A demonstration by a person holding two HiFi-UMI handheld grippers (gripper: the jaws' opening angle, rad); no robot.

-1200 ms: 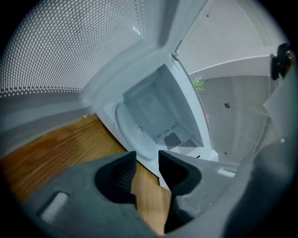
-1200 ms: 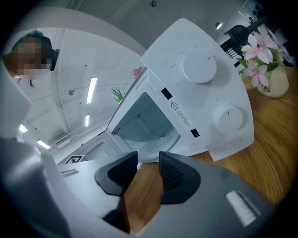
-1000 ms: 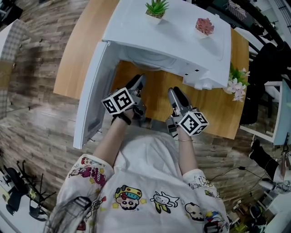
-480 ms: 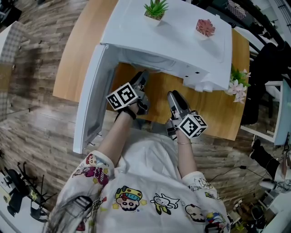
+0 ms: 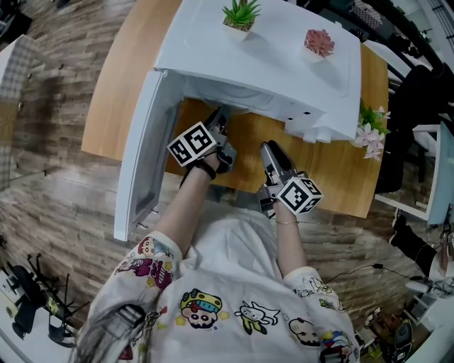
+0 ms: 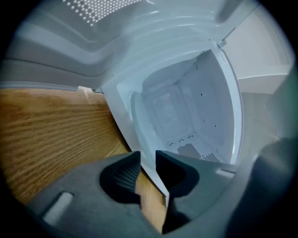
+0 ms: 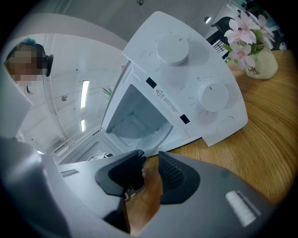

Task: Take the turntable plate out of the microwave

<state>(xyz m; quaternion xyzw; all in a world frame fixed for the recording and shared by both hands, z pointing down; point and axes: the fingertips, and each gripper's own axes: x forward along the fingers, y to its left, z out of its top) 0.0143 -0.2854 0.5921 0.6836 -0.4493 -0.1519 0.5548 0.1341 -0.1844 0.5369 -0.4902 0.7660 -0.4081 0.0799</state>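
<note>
The white microwave [image 5: 269,64] stands on the wooden table [image 5: 333,163] with its door [image 5: 142,156] swung open to the left. My left gripper [image 5: 218,117] is turned on its side and reaches into the mouth of the cavity. In the left gripper view a thin pale edge [image 6: 139,139], which looks like the turntable plate's rim, runs between the jaws of the left gripper [image 6: 148,160]. These jaws have just been closing and touch that edge on both sides. My right gripper [image 5: 269,147] hangs over the table in front of the control panel. The right gripper [image 7: 151,162] is open, with only wood between its jaws.
Two small potted plants [image 5: 242,13] [image 5: 319,41] stand on top of the microwave. A vase of pink flowers [image 5: 369,131] stands at its right. Two knobs [image 7: 173,49] [image 7: 213,95] sit on the control panel. The open door walls off the left side.
My left gripper has moved forward and a little down, from the table in front to the cavity's mouth. The right gripper has stayed where it was.
</note>
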